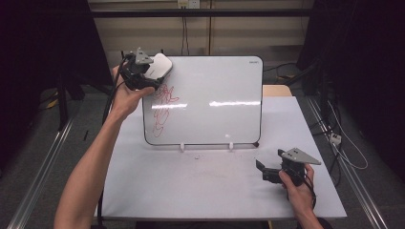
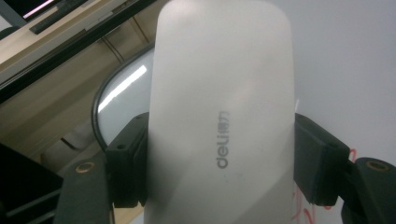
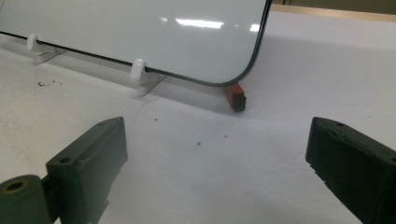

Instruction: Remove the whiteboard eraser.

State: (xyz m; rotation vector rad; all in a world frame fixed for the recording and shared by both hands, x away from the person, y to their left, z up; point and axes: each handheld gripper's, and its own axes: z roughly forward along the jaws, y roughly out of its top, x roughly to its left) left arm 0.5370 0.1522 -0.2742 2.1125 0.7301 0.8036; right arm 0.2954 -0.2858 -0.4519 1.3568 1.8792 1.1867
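Your left gripper [image 1: 143, 76] is clamped on the white eraser [image 2: 224, 116], which sits against the whiteboard's [image 1: 210, 100] top left corner, above the red scribbles [image 1: 162, 107]. Your right gripper [image 1: 267, 171] rests near the table's [image 1: 191, 186] front right corner, jaws apart on nothing.

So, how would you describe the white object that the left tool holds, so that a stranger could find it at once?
Start at the whiteboard that stands propped on the table. Go to its top left corner, just above the red scribbles, where the left tool is shut on a whiteboard eraser. It is a smooth, pale, rounded oblong with a grey "deli" logo, the one white block there.
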